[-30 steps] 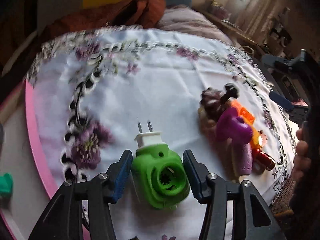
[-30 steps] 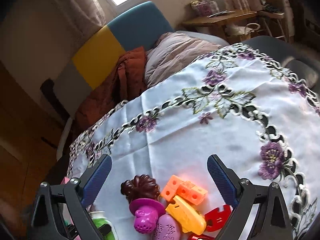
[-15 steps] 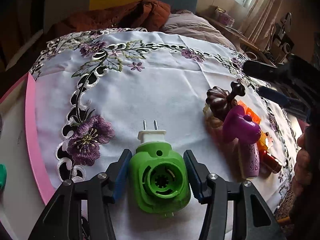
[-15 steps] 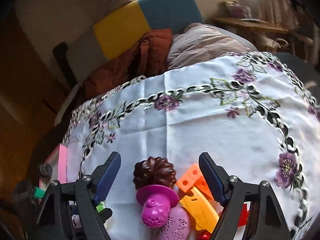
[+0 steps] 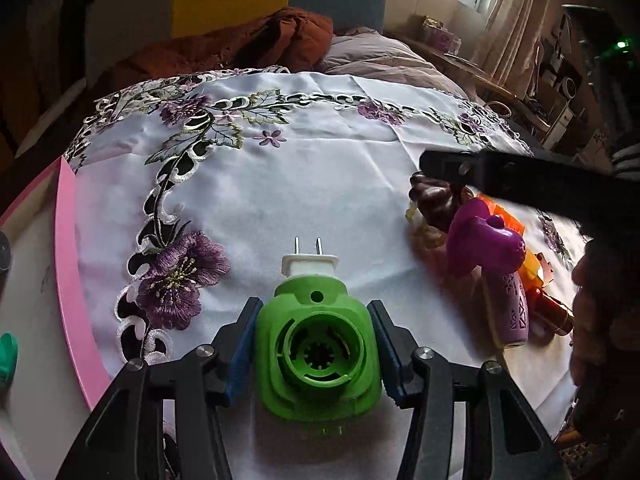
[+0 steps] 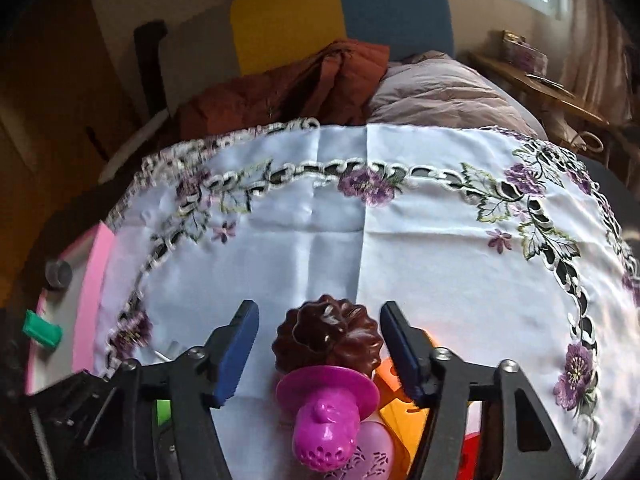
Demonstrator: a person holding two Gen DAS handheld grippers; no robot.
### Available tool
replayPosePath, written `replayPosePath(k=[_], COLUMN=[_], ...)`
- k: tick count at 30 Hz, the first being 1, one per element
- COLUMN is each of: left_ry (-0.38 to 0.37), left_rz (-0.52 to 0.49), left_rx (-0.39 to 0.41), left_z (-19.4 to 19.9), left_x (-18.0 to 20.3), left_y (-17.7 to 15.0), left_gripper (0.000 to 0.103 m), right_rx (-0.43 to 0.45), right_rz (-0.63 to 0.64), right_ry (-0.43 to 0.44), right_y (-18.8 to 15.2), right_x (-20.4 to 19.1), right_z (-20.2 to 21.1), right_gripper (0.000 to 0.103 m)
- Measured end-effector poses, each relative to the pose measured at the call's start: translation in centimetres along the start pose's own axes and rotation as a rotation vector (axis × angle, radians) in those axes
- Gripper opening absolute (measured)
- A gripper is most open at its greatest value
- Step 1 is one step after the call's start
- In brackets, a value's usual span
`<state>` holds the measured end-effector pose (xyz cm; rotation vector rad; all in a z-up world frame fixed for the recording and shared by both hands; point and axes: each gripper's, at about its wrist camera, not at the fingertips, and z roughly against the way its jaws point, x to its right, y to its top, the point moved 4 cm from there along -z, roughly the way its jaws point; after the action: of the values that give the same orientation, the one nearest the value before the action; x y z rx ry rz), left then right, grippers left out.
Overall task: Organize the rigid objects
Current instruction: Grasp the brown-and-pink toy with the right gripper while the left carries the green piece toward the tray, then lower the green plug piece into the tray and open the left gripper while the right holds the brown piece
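Left tool (image 5: 316, 354) clenched on green plug-in device (image 5: 316, 360), blue pads against both sides, white two-pin plug pointing away over embroidered cloth (image 5: 280, 184) on bench. Pink tray (image 5: 68, 248) at left edge, small green piece (image 5: 8, 360) inside.

Right tool (image 6: 320, 350) pitched downward, jaws closing, pads short of brown fluted mould (image 6: 328, 338) between them. Purple toy (image 6: 326, 420) and orange pieces (image 6: 400, 412) just behind mould. No readable writing.

Embroidered tablecloth (image 5: 312, 184), rust jacket (image 6: 296, 84), perhaps bedding (image 6: 444, 96).

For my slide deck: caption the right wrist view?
Right claw closing around brown fluted mould, pads not yet touching.
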<state>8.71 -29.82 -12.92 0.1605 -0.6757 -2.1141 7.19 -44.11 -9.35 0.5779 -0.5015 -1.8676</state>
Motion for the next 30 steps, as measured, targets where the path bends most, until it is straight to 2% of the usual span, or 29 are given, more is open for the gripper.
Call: replayPosePath(k=[1, 3, 7, 8, 10, 17, 24, 30], left_ry=[-0.003, -0.006, -0.027, -0.027, -0.014, -0.022, -0.023, 0.008], left_rz=[0.006, 0.009, 0.023, 0.023, 0.007, -0.02, -0.022, -0.007], left_rx=[0.002, 0.007, 0.016, 0.016, 0.016, 0.064, 0.143, 0.198], left_z=[0.0, 0.0, 0.3, 0.5, 0.9, 4.0, 8.3, 11.9], left_x=[0.0, -0.1, -0.3, -0.3, -0.1, 0.5, 0.5, -0.6], left_y=[0.0, 0.0, 0.0, -0.1, -0.3, -1.3, -1.5, -1.9], left_gripper=[0.053, 0.053, 0.053, 0.053, 0.053, 0.053, 0.053, 0.053], right_rx=[-0.007, 0.008, 0.035, 0.041, 0.028, 0.016, 0.005, 0.005], right_rz=[0.016, 0.052, 0.042, 0.044, 0.059, 0.126, 0.111, 0.116], right_ry=[-0.012, -0.039, 0.034, 0.073, 0.098, 0.095, 0.095, 0.09], right_y=[-0.1, 0.0, 0.3, 0.4, 0.3, -0.1, -0.1, -0.2], right_x=[-0.2, -0.6, -1.2, -1.6, -2.4, -4.1, -4.0, -4.0], right_z=[-0.3, -0.3, 0.2, 0.3, -0.1, -0.7, -0.7, -0.7], right_gripper=[0.024, 0.024, 0.024, 0.024, 0.024, 0.024, 0.025, 0.025])
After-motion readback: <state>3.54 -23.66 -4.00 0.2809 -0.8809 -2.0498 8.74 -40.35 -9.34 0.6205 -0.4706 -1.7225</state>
